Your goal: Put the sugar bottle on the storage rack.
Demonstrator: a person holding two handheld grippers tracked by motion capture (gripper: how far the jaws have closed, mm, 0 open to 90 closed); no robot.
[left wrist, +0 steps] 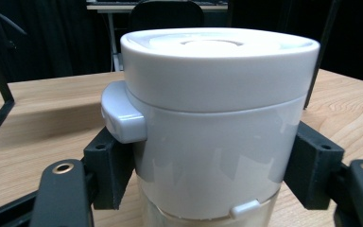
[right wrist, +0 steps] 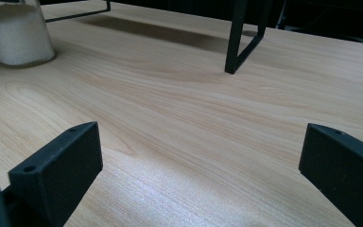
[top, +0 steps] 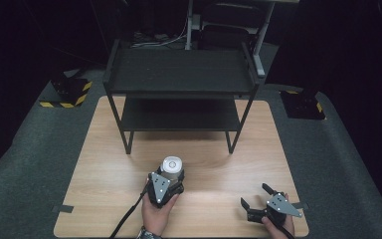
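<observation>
A jar [top: 171, 164] with a white lid stands on the wooden table [top: 104, 164], in front of the black two-level shelf [top: 179, 74]. My left gripper [top: 171, 173] is shut on the jar [left wrist: 212, 118], one black jaw pressed against each side just below the lid. In the right gripper view the jar [right wrist: 16, 38] shows a clear lower part holding something white and grainy, resting on the tabletop. My right gripper [top: 255, 195] lies low near the table's front right, open, its jaws wide apart over bare wood [right wrist: 201, 161].
The shelf's front right leg [right wrist: 238, 42] stands on the table ahead of the right gripper. Grey carpet [top: 328, 164] surrounds the table. Yellow-and-black striped blocks [top: 69, 92] sit on the floor at both back corners.
</observation>
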